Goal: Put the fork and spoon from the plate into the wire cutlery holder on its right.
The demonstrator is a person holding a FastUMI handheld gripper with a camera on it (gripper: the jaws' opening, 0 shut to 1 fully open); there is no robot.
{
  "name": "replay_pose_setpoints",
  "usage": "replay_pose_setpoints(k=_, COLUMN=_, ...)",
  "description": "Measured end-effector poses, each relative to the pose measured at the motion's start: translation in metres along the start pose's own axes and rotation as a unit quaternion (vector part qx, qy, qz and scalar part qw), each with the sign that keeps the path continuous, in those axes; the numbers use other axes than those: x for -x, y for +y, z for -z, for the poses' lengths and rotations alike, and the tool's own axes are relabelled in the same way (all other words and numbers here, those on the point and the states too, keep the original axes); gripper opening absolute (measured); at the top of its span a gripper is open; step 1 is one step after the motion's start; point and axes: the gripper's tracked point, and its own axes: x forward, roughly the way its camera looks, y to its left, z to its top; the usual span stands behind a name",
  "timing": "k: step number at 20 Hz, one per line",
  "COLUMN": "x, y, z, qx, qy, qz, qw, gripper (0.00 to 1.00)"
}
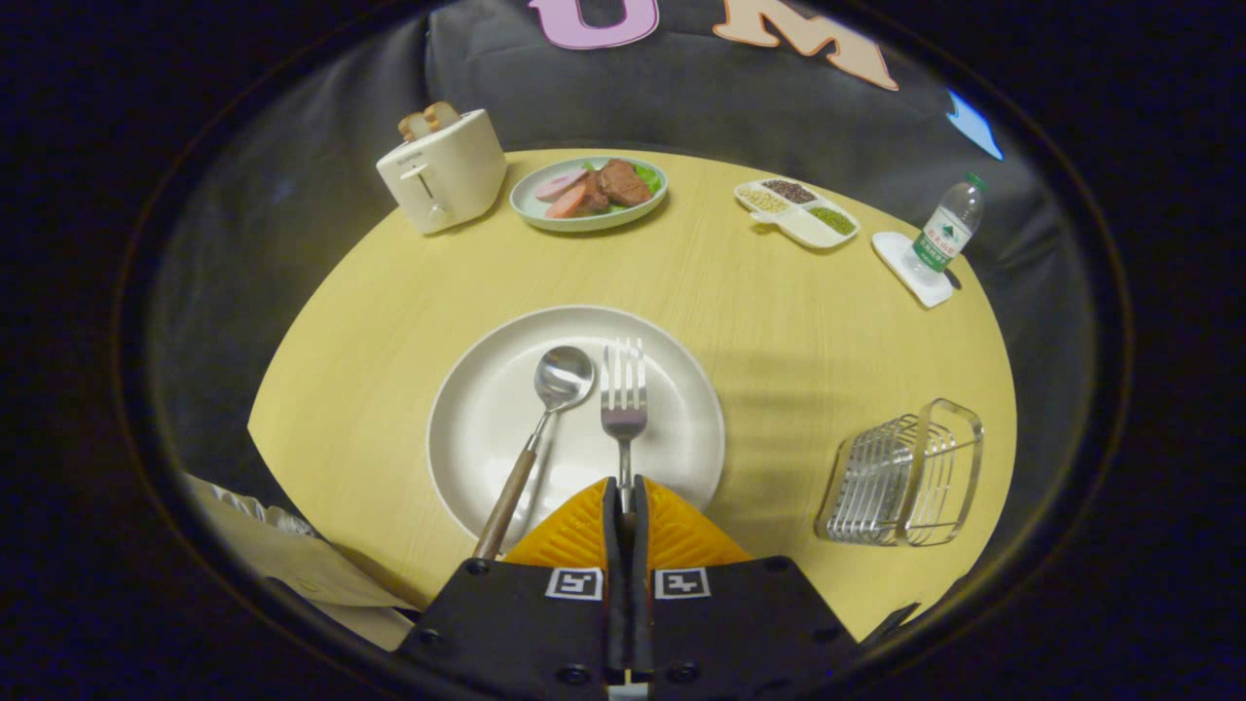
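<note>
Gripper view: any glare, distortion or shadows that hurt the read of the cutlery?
Gripper view: fisheye bends the table edge; glare on the spoon bowl and plate; fork sharp, handle pinched between the shut fingers; soft shadow left of the holder.

Warm, moderately bright light falls from above onto the pale yellow wooden counter, while the surroundings sink into darkness. Soft striped shadows lie beside the round white plate. Glare glints on the silver spoon's bowl. Fisheye distortion bends the counter's edges; the centre is sharp, and the margins are blurred.
</note>
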Motion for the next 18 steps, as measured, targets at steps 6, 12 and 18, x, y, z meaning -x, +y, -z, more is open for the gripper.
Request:
replay_pose_setpoints(k=6, x=0.027, y=-0.032, z=-0.009, qx=0.0, qy=-0.003, qz=0.014, qw=1.0, gripper=0.06)
replay_pose_setpoints(k=12, x=0.056, y=-0.076, z=-0.009, qx=0.009, qy=0.006, qz=0.037, qw=0.999, gripper=0.06)
replay_pose_setpoints(k=18, x=0.072, y=-0.117, z=0.0, qx=-0.009, qy=0.016, qz=0.057, qw=0.998, gripper=0.06)
